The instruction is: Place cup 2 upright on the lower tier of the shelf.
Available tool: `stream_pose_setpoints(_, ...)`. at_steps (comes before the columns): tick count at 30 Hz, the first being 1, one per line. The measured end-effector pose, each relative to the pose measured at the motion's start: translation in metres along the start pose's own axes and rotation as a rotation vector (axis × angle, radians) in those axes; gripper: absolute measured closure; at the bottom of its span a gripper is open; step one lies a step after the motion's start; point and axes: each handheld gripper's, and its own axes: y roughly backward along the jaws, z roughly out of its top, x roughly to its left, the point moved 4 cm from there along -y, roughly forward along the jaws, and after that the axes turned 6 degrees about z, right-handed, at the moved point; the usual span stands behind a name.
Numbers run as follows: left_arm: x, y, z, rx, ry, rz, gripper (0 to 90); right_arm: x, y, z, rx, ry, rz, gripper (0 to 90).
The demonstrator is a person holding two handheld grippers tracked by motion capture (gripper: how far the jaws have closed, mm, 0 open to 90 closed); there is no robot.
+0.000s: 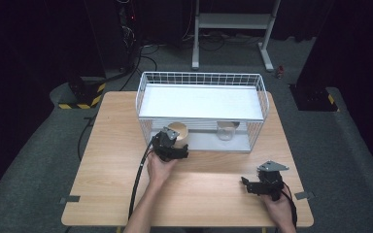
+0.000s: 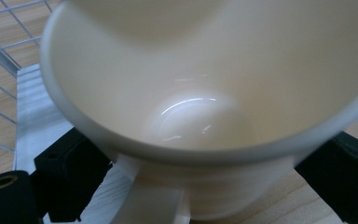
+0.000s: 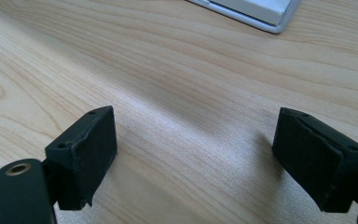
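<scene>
Left gripper view puts two black pads [image 2: 70, 175] on either side of a cream cup [image 2: 205, 107], flanking its lower wall; whether they actually press on it cannot be told, as the contact is hidden behind the rim. The cup is glossy inside, thick-rimmed, pale cream throughout, with a flat handle stub jutting toward the camera (its lower end is cut off by the frame edge). Its far rim runs out of the top of the picture, and the near rim is blurred.

From the high view, the left gripper [image 1: 174, 143] holds its jaws at the cup [image 1: 178, 134], which sits at the open front of a white wire basket [image 1: 145, 92] on the wooden table [image 1: 111, 160], on the basket's lower level at its left end. A clear glass [image 1: 227, 131] stands farther right on the same level, its outline faint behind the wire.

The right gripper [image 3: 196, 154] rests released, jaws wide apart over bare wood with nothing between them; the high view places it [image 1: 246, 183] near the table's front right, well apart from the basket.

No label, brand or writing can be read on the cup.
</scene>
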Motion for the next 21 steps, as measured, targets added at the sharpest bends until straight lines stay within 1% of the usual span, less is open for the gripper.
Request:
stream_pose_setpoints(2,0.0,0.0,-0.001,0.005,-0.003,0.005,8.5,0.0,0.0,0.0,0.0,-0.002,0.0,13.5)
stream_pose_setpoints(3,0.0,0.001,-0.003,0.003,0.009,0.002,8.7,0.0,0.0,0.0,0.0,-0.002,0.0,13.5)
stream_pose_setpoints(4,0.0,0.002,-0.003,0.007,0.008,0.0,9.1,0.0,0.0,0.0,0.0,-0.002,0.0,13.5)
stream_pose_setpoints(5,0.0,0.003,-0.005,0.011,0.024,-0.005,9.4,0.0,0.0,0.0,0.0,0.0,0.0,13.5)
stream_pose_setpoints(6,0.0,0.004,-0.007,0.018,0.027,-0.007,10.2,0.0,0.0,0.0,0.0,-0.002,0.0,13.5)
stream_pose_setpoints(8,0.0,0.005,-0.01,0.008,0.027,-0.006,11.9,0.0,0.0,0.0,0.0,-0.002,0.0,13.5)
stream_pose_setpoints(9,0.0,0.006,-0.012,0.013,0.023,-0.009,12.5,0.0,0.0,0.0,0.0,-0.002,0.0,13.5)
stream_pose_setpoints(11,0.002,0.007,-0.013,0.014,0.015,0.0,14.3,0.0,0.0,0.0,0.0,-0.002,0.0,13.5)
stream_pose_setpoints(14,0.002,0.008,-0.014,0.01,0.028,-0.001,18.0,0.0,0.0,0.0,0.0,-0.002,0.0,13.5)
stream_pose_setpoints(16,0.002,0.008,-0.015,0.016,0.036,-0.006,19.5,0.0,0.0,0.0,0.0,-0.002,0.0,13.5)
stream_pose_setpoints(19,0.003,0.007,-0.015,0.018,0.031,0.003,22.1,0.0,0.0,0.0,0.0,0.0,0.0,13.5)
stream_pose_setpoints(21,0.003,0.005,-0.015,0.017,0.044,0.003,24.0,0.0,0.0,0.0,0.0,-0.002,0.0,13.5)
